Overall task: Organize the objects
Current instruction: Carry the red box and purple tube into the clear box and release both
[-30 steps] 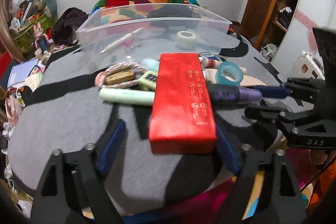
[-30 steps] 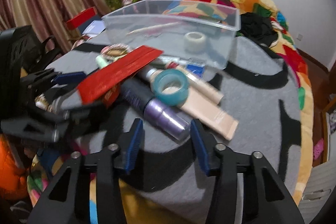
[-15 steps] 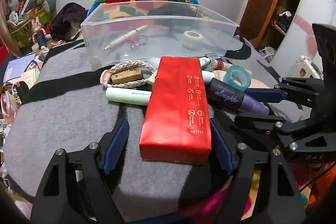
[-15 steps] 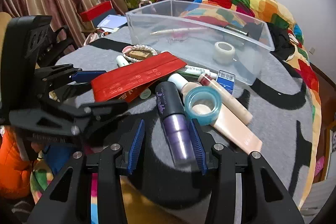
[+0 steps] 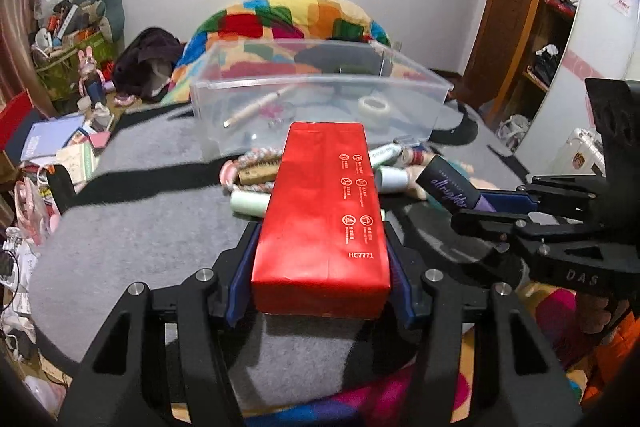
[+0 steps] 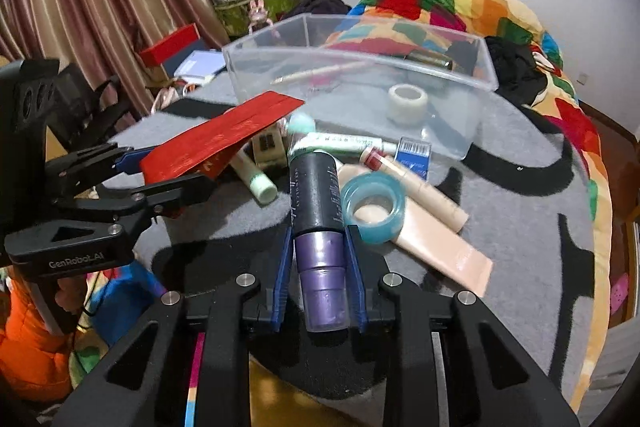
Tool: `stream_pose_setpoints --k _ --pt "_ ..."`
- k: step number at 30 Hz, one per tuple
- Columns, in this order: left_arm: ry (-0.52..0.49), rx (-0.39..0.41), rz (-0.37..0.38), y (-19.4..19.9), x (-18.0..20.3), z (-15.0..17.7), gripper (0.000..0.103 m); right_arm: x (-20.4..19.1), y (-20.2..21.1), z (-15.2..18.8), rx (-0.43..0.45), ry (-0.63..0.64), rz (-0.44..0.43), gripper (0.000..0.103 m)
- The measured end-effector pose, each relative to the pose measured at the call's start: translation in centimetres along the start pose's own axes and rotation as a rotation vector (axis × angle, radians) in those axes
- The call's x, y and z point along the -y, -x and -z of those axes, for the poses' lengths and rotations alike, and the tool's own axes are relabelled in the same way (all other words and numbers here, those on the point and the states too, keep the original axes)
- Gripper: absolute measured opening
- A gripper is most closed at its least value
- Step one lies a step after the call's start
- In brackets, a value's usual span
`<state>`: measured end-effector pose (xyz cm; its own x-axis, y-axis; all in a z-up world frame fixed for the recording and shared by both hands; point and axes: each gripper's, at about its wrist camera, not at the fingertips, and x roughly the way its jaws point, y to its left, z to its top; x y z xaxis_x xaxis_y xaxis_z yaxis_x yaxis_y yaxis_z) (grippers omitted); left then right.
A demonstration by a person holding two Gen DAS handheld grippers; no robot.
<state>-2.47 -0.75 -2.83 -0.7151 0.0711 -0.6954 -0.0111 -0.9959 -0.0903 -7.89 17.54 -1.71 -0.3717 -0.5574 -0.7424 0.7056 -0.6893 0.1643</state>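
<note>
On the grey blanket, the left hand-held gripper (image 5: 320,267) has just closed on a stiff red box (image 5: 326,211), the right hand-held gripper (image 6: 318,267) on a slick purple bottle (image 6: 320,227), both likely light.

A soft grey blanket with black stripes (image 6: 520,227) covers the top where everything sits. A big clear plastic box (image 6: 460,131) stands on it at the far side. In front of the box lies a little pile of things: a blue tape ring (image 6: 374,207), a long peach tube (image 6: 436,251), a pale green tube (image 6: 256,179), a white tube with green writing (image 6: 344,139) and a twisted rope ring (image 5: 256,163) (partly hidden).
</note>
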Motion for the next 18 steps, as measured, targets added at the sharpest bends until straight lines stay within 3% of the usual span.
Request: stream_pose_setpoints --k 10,18 --pt "0.002 0.095 -0.015 1.8 -0.6 -3.7 0.057 0.9 2.3 -4.4 0.126 -0.055 0.045 0.023" --pt "0.015 0.073 -0.015 -0.4 -1.8 -7.4 0.057 2.7 1.5 -8.6 0.168 -0.119 0.117 0.023"
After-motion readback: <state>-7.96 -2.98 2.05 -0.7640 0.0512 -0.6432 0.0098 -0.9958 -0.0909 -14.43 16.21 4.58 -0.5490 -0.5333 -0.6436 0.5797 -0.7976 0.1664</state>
